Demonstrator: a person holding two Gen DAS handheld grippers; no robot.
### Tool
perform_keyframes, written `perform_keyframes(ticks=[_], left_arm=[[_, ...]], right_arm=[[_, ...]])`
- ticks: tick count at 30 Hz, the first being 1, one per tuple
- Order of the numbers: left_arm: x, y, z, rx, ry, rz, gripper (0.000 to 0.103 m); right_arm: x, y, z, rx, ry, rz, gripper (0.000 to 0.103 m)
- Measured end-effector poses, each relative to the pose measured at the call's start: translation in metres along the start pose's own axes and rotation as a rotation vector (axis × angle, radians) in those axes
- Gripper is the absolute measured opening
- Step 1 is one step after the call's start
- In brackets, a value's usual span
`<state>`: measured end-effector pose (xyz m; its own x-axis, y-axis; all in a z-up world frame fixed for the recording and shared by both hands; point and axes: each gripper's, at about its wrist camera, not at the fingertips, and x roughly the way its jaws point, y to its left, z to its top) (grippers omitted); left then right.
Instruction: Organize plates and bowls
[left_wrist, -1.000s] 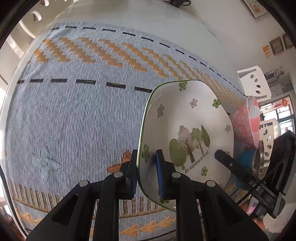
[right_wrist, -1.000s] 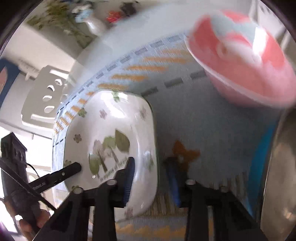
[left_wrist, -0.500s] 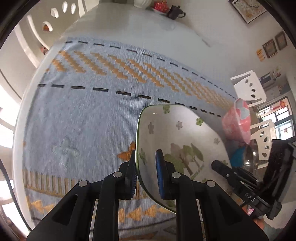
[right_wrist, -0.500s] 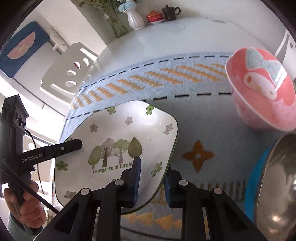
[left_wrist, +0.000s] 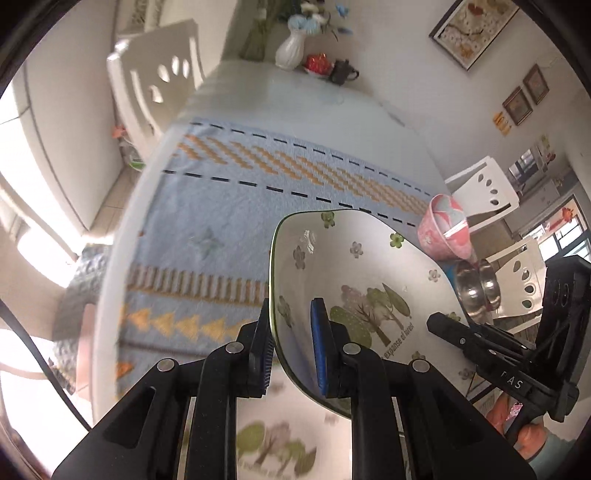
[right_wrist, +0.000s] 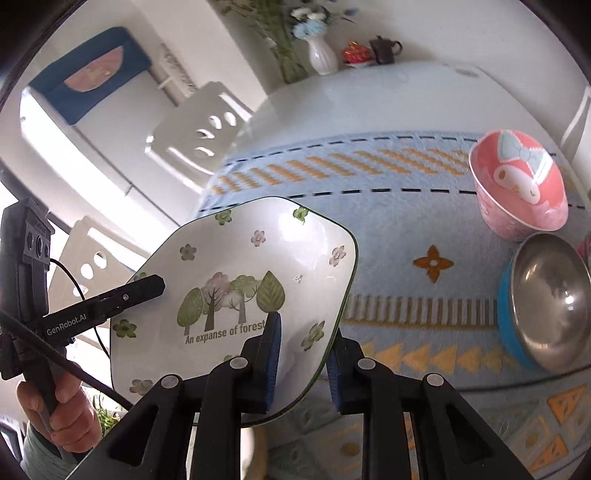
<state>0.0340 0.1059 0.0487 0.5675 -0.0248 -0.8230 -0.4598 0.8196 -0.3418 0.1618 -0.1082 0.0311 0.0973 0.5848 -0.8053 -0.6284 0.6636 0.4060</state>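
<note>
Since the earlier frame, both grippers are raising the white square ceramic plate with tree print (right_wrist: 236, 291) clear above the blue woven tablecloth (left_wrist: 221, 206). Left gripper (left_wrist: 291, 350) and right gripper (right_wrist: 304, 363) are clamping opposite rims, jaws nearly closed. Stiff, glossy, breakable; rim holds appear soundest.

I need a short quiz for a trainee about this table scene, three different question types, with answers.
1. True or false: both tools grip the square plate at once.
2. Which bowl stands nearer to the steel bowl? A) the pink bowl B) a green bowl
3. Complete: the plate is held ___ the blue cloth, not resting on it.

Key: 1 true: left tool and right tool clamp opposite edges. 2 A. 3 above.
</note>
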Motion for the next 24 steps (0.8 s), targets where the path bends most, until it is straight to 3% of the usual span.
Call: perform_keyframes(ticks=[10, 18, 24], left_arm=[[-0.059, 0.033, -0.068, -0.032, -0.049, 0.035, 0.015], [-0.049, 0.057, -0.110, -0.070, -0.014, 0.039, 0.015], [-0.034, 0.065, -0.124, -0.078, 0.018, 0.039, 0.015]], right_arm=[[-0.029, 0.068, -0.065, -0.065, 0.018, 0.044, 0.023], [-0.016, 0.086, -0.108, -0.079, 0.069, 0.018, 0.023], [-0.005, 0.088, -0.120, -0.098, 0.083, -0.024, 0.023]])
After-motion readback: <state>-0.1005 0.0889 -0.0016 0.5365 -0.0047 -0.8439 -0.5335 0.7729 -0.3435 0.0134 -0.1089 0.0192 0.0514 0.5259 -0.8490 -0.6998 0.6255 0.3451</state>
